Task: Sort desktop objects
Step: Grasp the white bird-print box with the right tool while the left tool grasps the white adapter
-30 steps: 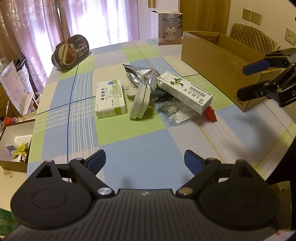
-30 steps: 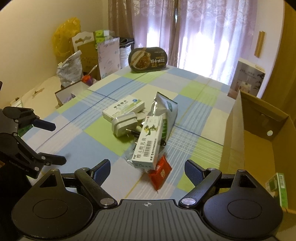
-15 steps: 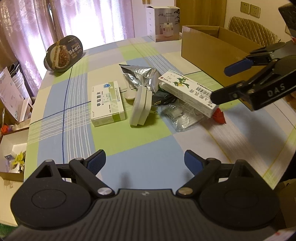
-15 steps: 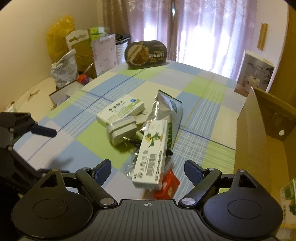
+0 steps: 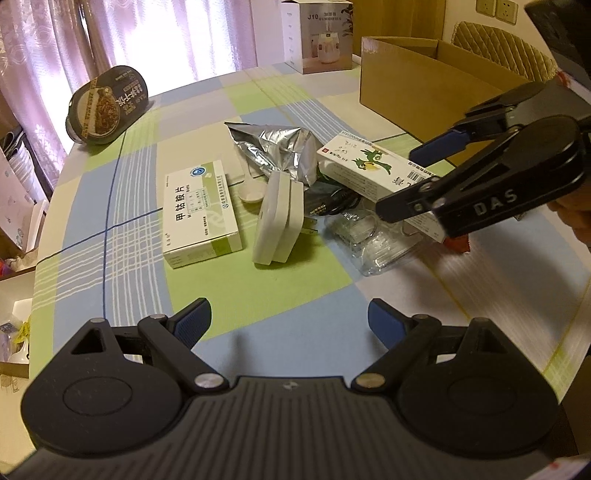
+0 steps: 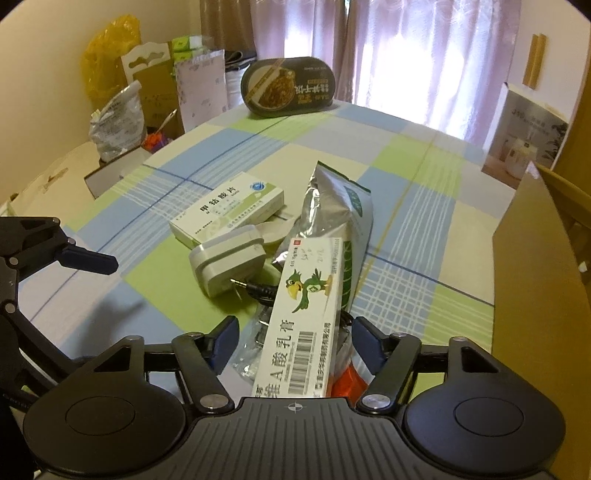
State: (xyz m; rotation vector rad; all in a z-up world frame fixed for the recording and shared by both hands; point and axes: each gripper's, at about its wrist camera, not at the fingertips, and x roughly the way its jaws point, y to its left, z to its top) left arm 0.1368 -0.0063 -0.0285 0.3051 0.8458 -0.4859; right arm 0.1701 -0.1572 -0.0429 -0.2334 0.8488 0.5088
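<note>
A pile lies mid-table: a long white box with a green parrot point(image 5: 369, 171) point(image 6: 306, 306), a silver foil pouch point(image 5: 273, 147) point(image 6: 332, 210), a white power adapter point(image 5: 277, 218) point(image 6: 229, 258), a white-green medicine box point(image 5: 201, 210) point(image 6: 229, 210), a black cable point(image 6: 262, 290), a clear plastic bag point(image 5: 373, 240) and a red sachet point(image 6: 347, 384). My right gripper point(image 6: 294, 334) point(image 5: 402, 181) is open, its fingers on either side of the parrot box's near end, with gaps showing. My left gripper point(image 5: 288, 319) is open above bare cloth, short of the adapter.
An open cardboard box point(image 5: 424, 92) point(image 6: 535, 258) stands at the table's right side. A dark oval food container point(image 5: 107, 103) point(image 6: 288, 86) and a white carton point(image 5: 319, 35) sit at the far edge. Bags and boxes crowd the floor beyond the left edge.
My right gripper has moved forward and down from beside the cardboard box until its fingers straddle the parrot box. My left gripper has drifted a little closer to the pile.
</note>
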